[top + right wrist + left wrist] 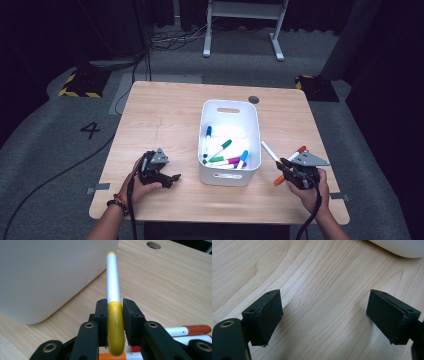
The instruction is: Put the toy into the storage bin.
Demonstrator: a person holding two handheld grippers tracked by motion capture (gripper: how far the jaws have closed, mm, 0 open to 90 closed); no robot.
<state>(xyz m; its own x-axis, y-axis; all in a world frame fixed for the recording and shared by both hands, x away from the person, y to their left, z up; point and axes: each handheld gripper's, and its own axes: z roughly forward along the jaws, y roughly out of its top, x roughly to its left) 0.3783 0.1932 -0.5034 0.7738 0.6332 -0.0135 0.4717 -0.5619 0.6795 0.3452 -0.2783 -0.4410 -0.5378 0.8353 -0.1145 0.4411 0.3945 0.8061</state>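
Yellow-capped marker sits clamped in right gripper; left gripper gapes wide, holding nothing.

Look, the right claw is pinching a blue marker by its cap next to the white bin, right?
Not quite. The marker in the right claw has a yellow cap, not blue. The right gripper view shows the jaws shut on that yellow cap, with the white barrel sticking out ahead. The rest holds: the white bin stands close beside it.
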